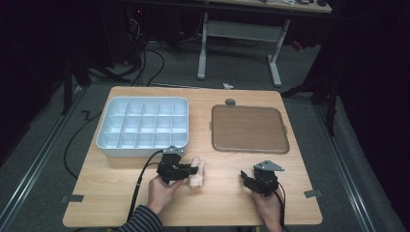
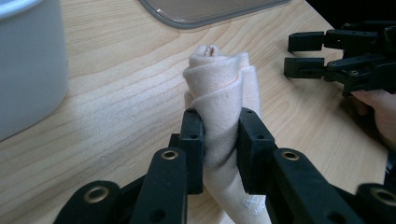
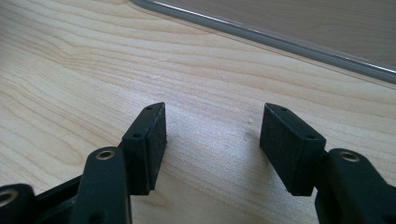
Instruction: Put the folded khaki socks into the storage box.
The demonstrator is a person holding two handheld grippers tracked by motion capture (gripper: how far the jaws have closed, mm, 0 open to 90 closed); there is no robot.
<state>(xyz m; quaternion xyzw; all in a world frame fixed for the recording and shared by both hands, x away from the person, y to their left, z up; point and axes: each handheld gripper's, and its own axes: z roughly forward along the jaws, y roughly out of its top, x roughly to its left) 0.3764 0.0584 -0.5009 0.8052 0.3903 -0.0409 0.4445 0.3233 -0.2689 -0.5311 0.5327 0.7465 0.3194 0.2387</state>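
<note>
1. My left gripper (image 2: 219,149) has its fingers (image 2: 192,149) pinching a rolled pale-pink cloth (image 2: 222,88), gripped across the roll's middle. The roll lies on the table (image 1: 111,193), just in front of the white compartment organizer (image 1: 143,126), near its front right corner.
2. My right gripper (image 3: 212,140) hangs low over bare table with its fingers (image 3: 149,140) spread, nothing between them. In the high view it sits in front of the brown tray (image 1: 249,128), well apart from the cloth.
3. Step in hand, as I read it: lift the roll and carry it to a compartment of the organizer.
4. To do it well: keep the pinch firm enough that the layers don't unwind, and raise straight up before moving sideways, so the loose end clears the organizer's wall.
5. Pick a cell, centre the roll over it, and lower before releasing; dropping from height risks it unrolling across dividers.
6. Right gripper can steady the free end if it sags.
</note>
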